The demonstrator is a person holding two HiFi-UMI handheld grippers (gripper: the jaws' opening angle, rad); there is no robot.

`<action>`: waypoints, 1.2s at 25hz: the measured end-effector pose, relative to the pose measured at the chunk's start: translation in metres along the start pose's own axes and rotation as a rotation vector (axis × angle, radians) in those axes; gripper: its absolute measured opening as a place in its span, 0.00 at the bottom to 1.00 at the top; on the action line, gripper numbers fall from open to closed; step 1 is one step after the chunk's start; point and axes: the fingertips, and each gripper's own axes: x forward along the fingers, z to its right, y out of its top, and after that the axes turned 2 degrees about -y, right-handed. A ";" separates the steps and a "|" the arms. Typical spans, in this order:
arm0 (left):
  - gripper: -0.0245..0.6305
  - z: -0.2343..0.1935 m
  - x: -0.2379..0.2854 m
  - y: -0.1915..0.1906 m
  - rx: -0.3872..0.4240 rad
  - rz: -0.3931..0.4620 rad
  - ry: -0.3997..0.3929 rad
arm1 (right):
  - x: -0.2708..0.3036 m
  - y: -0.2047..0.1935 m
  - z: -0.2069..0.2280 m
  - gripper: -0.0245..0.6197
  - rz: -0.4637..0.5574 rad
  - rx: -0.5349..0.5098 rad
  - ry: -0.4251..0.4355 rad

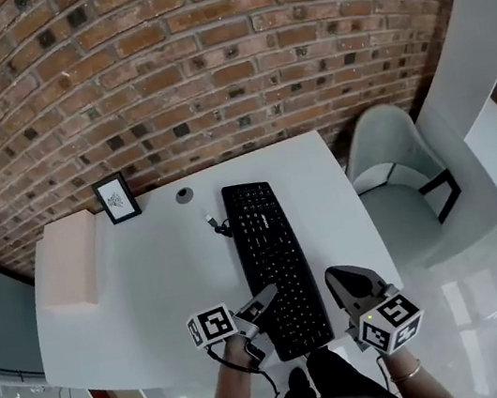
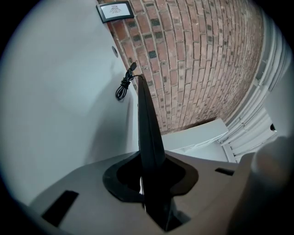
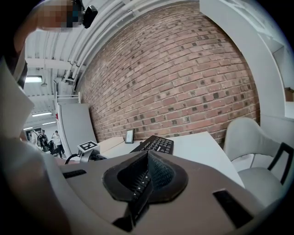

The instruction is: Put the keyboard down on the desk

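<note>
A black keyboard (image 1: pixel 273 256) lies lengthwise over the white desk (image 1: pixel 150 287), its far end towards the brick wall. My left gripper (image 1: pixel 264 300) is shut on the keyboard's near left edge. In the left gripper view the keyboard (image 2: pixel 147 124) shows edge-on, running away from the left gripper (image 2: pixel 149 172). My right gripper (image 1: pixel 332 278) is shut on the near right edge. In the right gripper view the keys (image 3: pixel 156 144) sit between the pads of the right gripper (image 3: pixel 144 176). Whether the near end rests on the desk cannot be told.
A coiled black cable (image 1: pixel 218 225) lies by the keyboard's far left corner. A small picture frame (image 1: pixel 116 198) and a round grommet (image 1: pixel 184 195) stand near the wall. A pale box (image 1: pixel 69 263) sits at the desk's left. A white chair (image 1: pixel 397 176) stands to the right.
</note>
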 end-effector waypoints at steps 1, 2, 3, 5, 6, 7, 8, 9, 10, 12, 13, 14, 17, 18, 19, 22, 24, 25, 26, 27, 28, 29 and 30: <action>0.17 -0.002 0.003 0.003 -0.001 0.000 0.002 | 0.003 0.000 0.003 0.05 -0.003 0.001 0.000; 0.17 -0.003 0.007 0.005 -0.001 0.000 0.002 | 0.005 0.001 0.007 0.05 -0.006 0.001 0.001; 0.17 -0.005 0.010 0.008 -0.001 -0.002 0.001 | 0.008 0.001 0.010 0.05 -0.008 0.002 0.002; 0.17 -0.008 0.016 0.012 0.002 -0.009 0.005 | 0.013 -0.001 0.016 0.05 -0.016 0.004 0.003; 0.17 -0.010 0.018 0.014 0.005 -0.014 0.009 | 0.015 -0.002 0.018 0.05 -0.020 0.007 0.003; 0.17 -0.012 0.020 0.016 0.007 -0.018 0.014 | 0.018 -0.003 0.019 0.05 -0.024 0.009 0.005; 0.17 -0.015 0.022 0.017 0.009 -0.021 0.019 | 0.020 -0.003 0.020 0.05 -0.028 0.009 0.008; 0.17 -0.017 0.024 0.019 0.009 -0.023 0.023 | 0.022 -0.004 0.021 0.05 -0.032 0.010 0.010; 0.17 -0.018 0.026 0.021 0.008 -0.024 0.026 | 0.024 -0.004 0.022 0.05 -0.036 0.011 0.010; 0.17 -0.021 0.028 0.023 0.003 -0.024 0.026 | 0.028 -0.005 0.024 0.05 -0.042 0.012 0.012; 0.17 -0.022 0.028 0.024 0.001 -0.023 0.024 | 0.030 -0.005 0.025 0.05 -0.045 0.012 0.014; 0.17 -0.022 0.028 0.025 -0.001 -0.023 0.022 | 0.032 -0.006 0.026 0.05 -0.048 0.012 0.015; 0.17 -0.025 0.030 0.026 -0.004 -0.025 0.018 | 0.036 -0.007 0.029 0.05 -0.054 0.015 0.016; 0.17 -0.026 0.031 0.027 -0.006 -0.024 0.016 | 0.037 -0.007 0.030 0.05 -0.056 0.017 0.017; 0.17 -0.027 0.031 0.028 -0.010 -0.023 0.016 | 0.038 -0.008 0.030 0.05 -0.058 0.018 0.019; 0.17 -0.031 0.031 0.029 -0.020 -0.019 0.021 | 0.041 -0.009 0.029 0.05 -0.064 0.020 0.025; 0.17 -0.034 0.031 0.029 -0.024 -0.016 0.029 | 0.043 -0.011 0.028 0.05 -0.068 0.021 0.027; 0.17 -0.036 0.031 0.029 -0.025 -0.014 0.033 | 0.043 -0.011 0.028 0.05 -0.069 0.022 0.028; 0.18 -0.038 0.031 0.029 -0.027 -0.012 0.037 | 0.043 -0.012 0.028 0.05 -0.071 0.022 0.029; 0.18 -0.039 0.031 0.029 -0.030 -0.011 0.041 | 0.043 -0.013 0.028 0.05 -0.073 0.022 0.029; 0.17 -0.040 0.030 0.029 -0.033 -0.009 0.042 | 0.042 -0.013 0.028 0.05 -0.075 0.023 0.028; 0.17 -0.040 0.031 0.029 -0.035 -0.009 0.043 | 0.042 -0.014 0.029 0.05 -0.077 0.024 0.027; 0.18 -0.040 0.031 0.030 -0.038 -0.008 0.045 | 0.042 -0.014 0.029 0.05 -0.079 0.025 0.027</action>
